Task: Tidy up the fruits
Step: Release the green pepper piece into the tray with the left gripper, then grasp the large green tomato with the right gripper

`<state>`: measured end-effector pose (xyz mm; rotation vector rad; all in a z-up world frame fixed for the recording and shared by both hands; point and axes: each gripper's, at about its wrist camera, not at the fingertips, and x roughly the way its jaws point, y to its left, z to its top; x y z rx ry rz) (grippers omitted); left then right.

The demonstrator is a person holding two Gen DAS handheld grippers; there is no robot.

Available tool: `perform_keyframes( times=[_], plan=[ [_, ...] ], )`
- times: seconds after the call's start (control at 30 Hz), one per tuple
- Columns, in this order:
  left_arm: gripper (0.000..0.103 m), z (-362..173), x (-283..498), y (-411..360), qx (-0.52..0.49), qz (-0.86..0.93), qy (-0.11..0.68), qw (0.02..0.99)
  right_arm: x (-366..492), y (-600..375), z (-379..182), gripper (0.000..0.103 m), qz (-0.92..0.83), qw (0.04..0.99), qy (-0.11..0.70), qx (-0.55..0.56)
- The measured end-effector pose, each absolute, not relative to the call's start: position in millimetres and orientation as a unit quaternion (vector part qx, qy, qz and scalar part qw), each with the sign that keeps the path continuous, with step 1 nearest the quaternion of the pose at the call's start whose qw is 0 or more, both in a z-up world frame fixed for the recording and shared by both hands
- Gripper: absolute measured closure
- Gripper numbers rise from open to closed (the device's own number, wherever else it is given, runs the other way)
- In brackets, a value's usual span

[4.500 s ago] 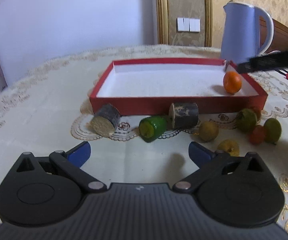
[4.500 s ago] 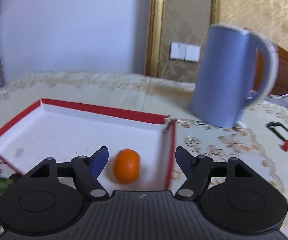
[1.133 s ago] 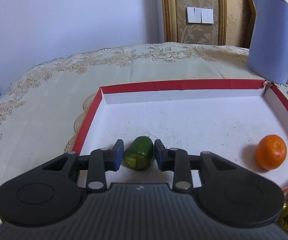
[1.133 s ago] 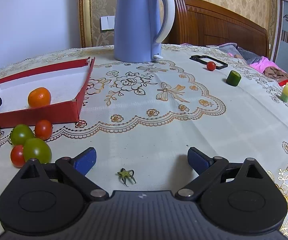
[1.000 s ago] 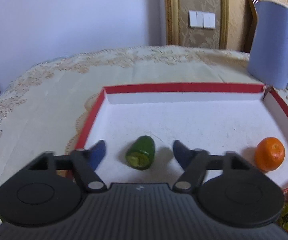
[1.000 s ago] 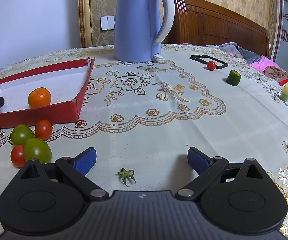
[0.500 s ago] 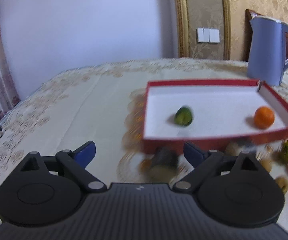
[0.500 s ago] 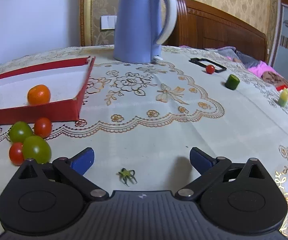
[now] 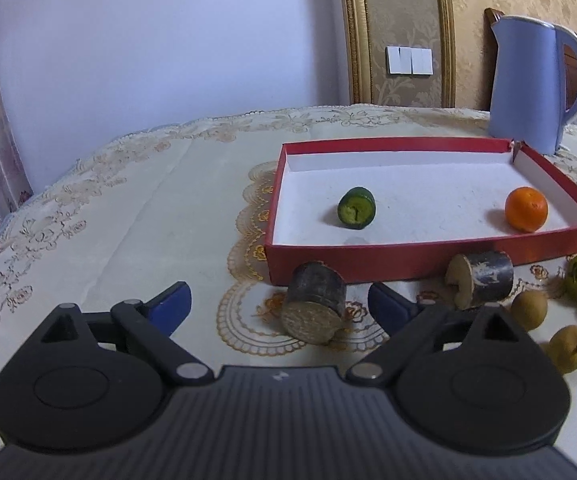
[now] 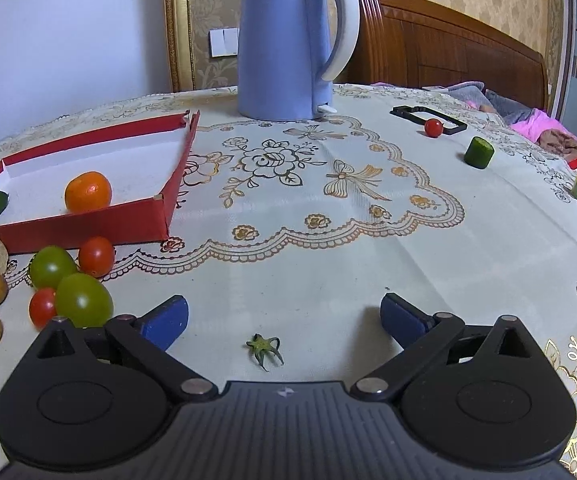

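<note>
The dark sugarcane stub (image 9: pixel 315 307) lies on its side on the counter (image 9: pixel 128 220), just outside the red tray (image 9: pixel 428 266); it looks stiff, light and apt to roll, so pinch across its round flanks. Both the left hand-held gripper (image 9: pixel 279 300) and the right hand-held gripper (image 10: pixel 284 318) stand wide apart, holding nothing.

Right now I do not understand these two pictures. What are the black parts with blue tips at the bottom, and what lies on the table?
Each picture comes from a camera on a hand-held gripper, looking forward along its two fingers. The black parts are the gripper itself. The left gripper and the right gripper are both open and hold nothing. On the tablecloth stands a red tray holding a cucumber piece and an orange. Loose tomatoes, small brown fruits and two dark cut cylinders lie in front of it. A blue kettle stands behind.
</note>
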<state>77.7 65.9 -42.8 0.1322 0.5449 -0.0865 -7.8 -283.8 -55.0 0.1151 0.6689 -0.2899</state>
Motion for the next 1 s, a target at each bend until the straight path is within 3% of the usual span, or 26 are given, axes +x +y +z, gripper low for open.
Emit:
perform_keyframes(
  times=[0.1,0.23,0.6,0.63,0.7,0.73,1.0],
  plan=[
    [0.008,-43.7,76.7,70.6,0.048,-0.051,0.266,0.961,-9.5,-284.8,-54.1,0.0,-0.138,0.935,0.32,0.061],
    [0.006,-42.1,73.4,83.9,0.008,-0.066,0.257,0.964,-32.5,-287.4,-44.0,0.0,-0.117,0.958,0.248,0.08],
    [0.003,-42.1,76.1,87.0,-0.007,-0.09,0.263,0.96,-37.0,-237.6,-38.5,0.001,-0.012,0.964,0.267,0.004],
    [0.002,-42.5,75.3,86.3,-0.004,-0.093,0.267,0.959,-36.2,-232.7,-37.2,0.005,-0.007,0.964,0.264,-0.003],
    [0.002,-43.9,72.5,81.5,0.017,-0.09,0.277,0.956,-31.3,-223.1,-36.9,0.028,-0.008,0.963,0.268,-0.02],
    [0.002,-43.9,69.7,79.9,0.027,-0.089,0.278,0.956,-26.9,-219.1,-37.9,0.047,-0.007,0.961,0.274,-0.027],
    [0.0,-45.6,69.2,85.6,0.016,-0.063,0.287,0.956,-14.1,-211.4,-42.0,0.053,0.013,0.957,0.291,-0.019]
  ],
)
